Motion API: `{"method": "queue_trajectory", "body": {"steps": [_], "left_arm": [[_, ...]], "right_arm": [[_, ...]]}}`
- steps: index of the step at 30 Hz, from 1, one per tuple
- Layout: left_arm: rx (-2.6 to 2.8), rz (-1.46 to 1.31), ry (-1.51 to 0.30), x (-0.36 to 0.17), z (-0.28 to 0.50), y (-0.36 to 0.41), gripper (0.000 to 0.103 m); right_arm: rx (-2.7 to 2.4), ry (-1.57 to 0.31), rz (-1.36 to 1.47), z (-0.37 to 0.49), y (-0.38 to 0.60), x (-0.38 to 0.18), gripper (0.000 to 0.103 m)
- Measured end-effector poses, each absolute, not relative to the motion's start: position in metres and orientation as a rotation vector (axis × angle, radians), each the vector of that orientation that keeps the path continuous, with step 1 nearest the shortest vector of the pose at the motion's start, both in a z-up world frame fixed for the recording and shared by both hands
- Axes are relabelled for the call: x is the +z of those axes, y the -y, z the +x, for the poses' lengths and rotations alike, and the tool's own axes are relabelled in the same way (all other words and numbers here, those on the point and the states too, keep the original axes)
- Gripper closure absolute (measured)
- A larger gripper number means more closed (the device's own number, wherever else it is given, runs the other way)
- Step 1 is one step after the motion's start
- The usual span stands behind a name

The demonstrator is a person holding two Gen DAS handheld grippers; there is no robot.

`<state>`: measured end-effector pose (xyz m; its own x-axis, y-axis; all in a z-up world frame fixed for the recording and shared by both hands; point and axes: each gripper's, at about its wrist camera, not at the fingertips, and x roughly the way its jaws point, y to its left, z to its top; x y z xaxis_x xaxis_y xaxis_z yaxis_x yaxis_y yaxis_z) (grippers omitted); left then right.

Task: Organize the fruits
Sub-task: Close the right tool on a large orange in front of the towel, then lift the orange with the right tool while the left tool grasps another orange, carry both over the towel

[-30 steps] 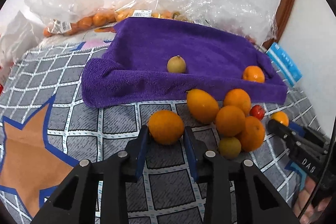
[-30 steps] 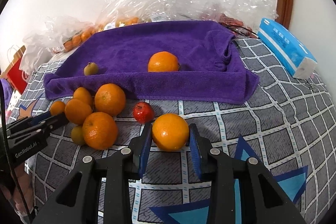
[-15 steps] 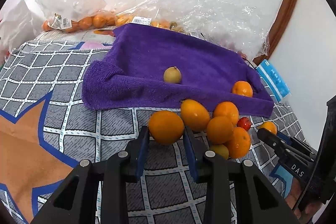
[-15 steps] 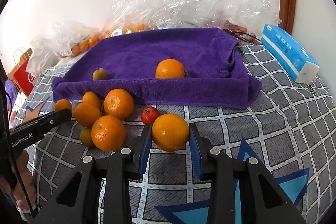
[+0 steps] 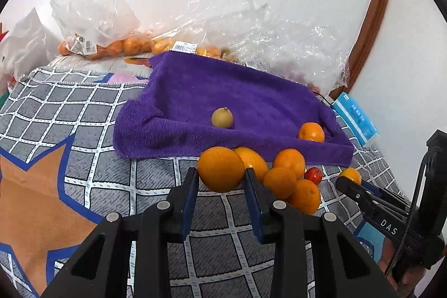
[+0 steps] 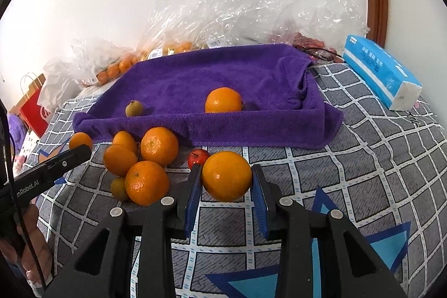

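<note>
"DAS" on right gripper (image 5: 347, 182)

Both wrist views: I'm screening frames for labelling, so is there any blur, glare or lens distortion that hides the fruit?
Left wrist view: sharp, evenly lit, the orange in the left hand-held gripper crisp; fisheye bends the wood trim and blackens the corners. Right wrist view: equally sharp, soft shadows only; glare sits on the plastic bags, not the held orange or the purple towel.
</note>
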<state>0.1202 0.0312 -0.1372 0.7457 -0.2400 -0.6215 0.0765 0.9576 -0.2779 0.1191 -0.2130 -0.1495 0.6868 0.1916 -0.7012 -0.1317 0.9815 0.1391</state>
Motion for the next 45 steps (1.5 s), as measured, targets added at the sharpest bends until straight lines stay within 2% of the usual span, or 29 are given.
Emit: {"method": "queue_trajectory", "body": {"steps": [9,15,20,33,45], "left_arm": [[-0.113,-0.273,-0.690,-0.130,0.119,-0.043,0.072],[-0.097,-0.365,-0.717,-0.117,0.118,-0.059,0.072],[-0.054,-0.273,-0.691,-0.097,0.115,-0.053,0.072],[-0.050,-0.264,-0.617,-0.057,0.157,-0.056,0.072],[-0.015,-0.285,-0.622,-0.087,0.198,-0.069,0.072]], "right_arm": [[0.170,-0.777,0.053,0.114,0.208,-0.144,0.068],[0.174,-0.753,0.028,0.108,0.199,-0.117,0.068],[0.179,-0.731,0.045,0.117,0.203,-0.099,0.068],[0.157,-0.667,0.036,0.160,0.197,-0.064,0.068],[0.171,-0.655,0.039,0.209,0.179,-0.074,0.068]]}}
